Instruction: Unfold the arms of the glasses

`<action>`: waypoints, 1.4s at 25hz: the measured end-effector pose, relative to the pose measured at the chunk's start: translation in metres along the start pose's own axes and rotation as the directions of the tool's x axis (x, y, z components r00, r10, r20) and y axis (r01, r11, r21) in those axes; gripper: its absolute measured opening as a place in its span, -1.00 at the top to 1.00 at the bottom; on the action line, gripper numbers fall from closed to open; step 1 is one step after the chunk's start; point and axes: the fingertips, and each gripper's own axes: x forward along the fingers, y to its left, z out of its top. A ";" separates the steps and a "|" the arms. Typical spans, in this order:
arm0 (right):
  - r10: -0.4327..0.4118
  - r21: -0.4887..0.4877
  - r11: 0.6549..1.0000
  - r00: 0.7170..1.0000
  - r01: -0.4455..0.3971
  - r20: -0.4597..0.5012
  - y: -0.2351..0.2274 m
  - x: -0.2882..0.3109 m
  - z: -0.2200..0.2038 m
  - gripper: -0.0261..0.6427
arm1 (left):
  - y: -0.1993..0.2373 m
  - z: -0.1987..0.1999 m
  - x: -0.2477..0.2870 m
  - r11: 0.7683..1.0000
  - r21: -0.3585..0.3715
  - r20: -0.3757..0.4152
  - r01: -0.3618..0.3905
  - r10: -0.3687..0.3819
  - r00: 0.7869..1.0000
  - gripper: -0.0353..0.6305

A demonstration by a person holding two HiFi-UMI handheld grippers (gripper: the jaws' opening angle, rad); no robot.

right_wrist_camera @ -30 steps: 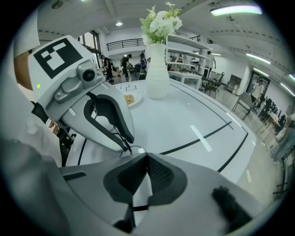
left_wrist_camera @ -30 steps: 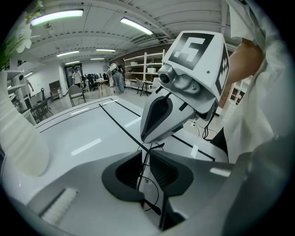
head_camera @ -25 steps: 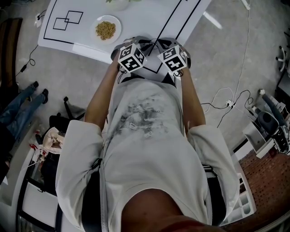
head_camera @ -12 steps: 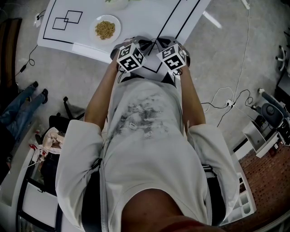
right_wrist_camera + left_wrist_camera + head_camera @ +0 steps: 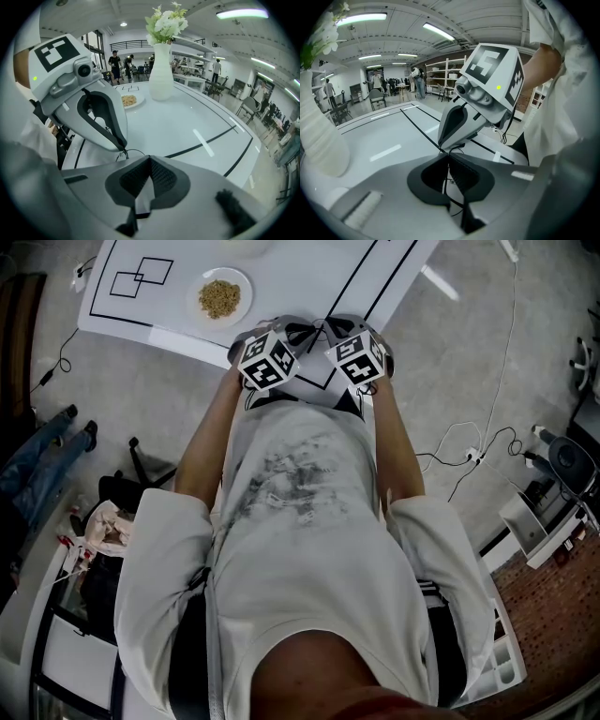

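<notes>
The glasses (image 5: 446,171) are seen only as thin dark wire and are held up off the white surface (image 5: 281,277), just above its near edge, between the tips of the two grippers. In the left gripper view, the jaws of the left gripper (image 5: 446,156) are closed together at their tips. A strand of the wire is seen in the slit between them, running lengthwise from the tips back toward the camera. The way the whole frame points cannot be made out.

The jaws of the right gripper (image 5: 150,159) are brought fully together. A small loop of the wire is seen just beside their tips, but it cannot be told whether it is pinched there. In the head view, the two grippers are angled downward and converge tip to tip, close in front of the person's body.

Farther back on the surface, a plate of grain (image 5: 218,299) is seen to the left. A white vase of flowers (image 5: 161,70) stands upright near the plate.
</notes>
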 end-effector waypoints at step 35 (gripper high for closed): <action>-0.014 0.017 1.000 1.000 0.014 0.016 0.005 0.002 0.003 0.87 | -0.008 0.006 -0.044 1.000 -0.024 0.136 0.004 -0.001 0.991 0.82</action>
